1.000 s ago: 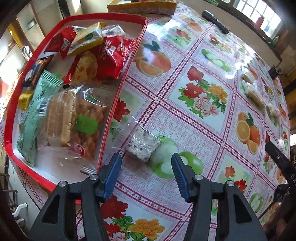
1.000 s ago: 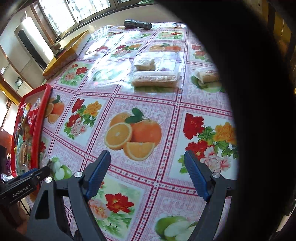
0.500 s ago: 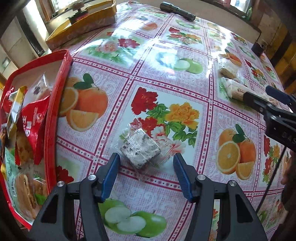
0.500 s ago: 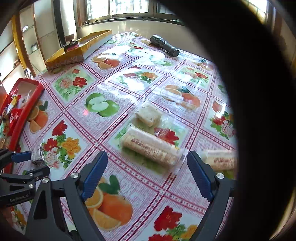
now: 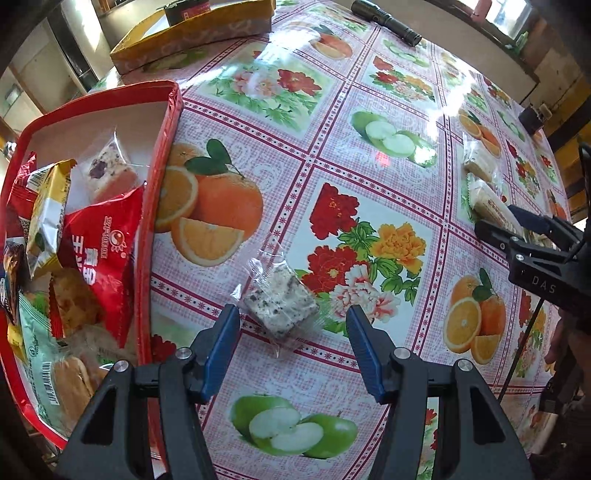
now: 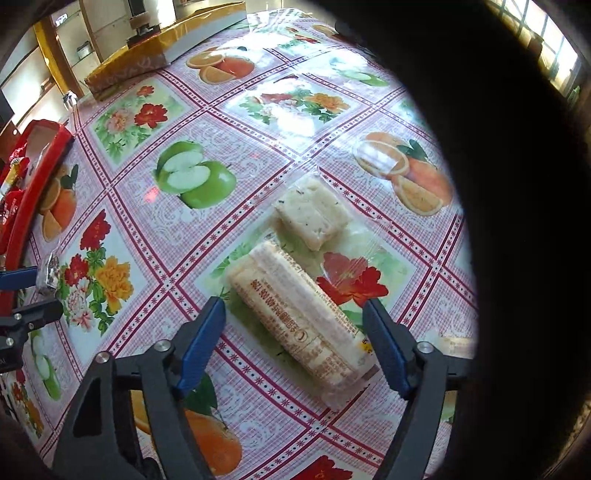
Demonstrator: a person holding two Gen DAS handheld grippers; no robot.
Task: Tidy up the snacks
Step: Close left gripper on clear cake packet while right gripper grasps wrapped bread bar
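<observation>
A speckled white snack cube [image 5: 280, 306] in clear wrap lies on the fruit-print tablecloth, just right of the red tray [image 5: 147, 236] full of snack packets. My left gripper [image 5: 291, 314] points down over it, open, with the cube between the blue fingertips and clear of both. My right gripper [image 6: 294, 303] hangs over a long pale cracker pack [image 6: 295, 314]. Its jaws are closing, the pack lies between them and the pads stand off it. A small pale square snack [image 6: 312, 212] lies just beyond. Each gripper shows in the other's view: right gripper [image 5: 517, 229], left gripper [image 6: 42, 291].
A yellow box [image 5: 192, 33] and a black torch [image 5: 388, 18] sit at the table's far edge. Another wrapped snack [image 6: 456, 345] lies at the right of the cracker pack. A dark blur [image 6: 517, 221] hides the right side of the right wrist view.
The left gripper has moved right, away from over the tray, with the cube still lying between its fingers. The right gripper has travelled to the cracker pack, rolled, and its jaws have narrowed.
</observation>
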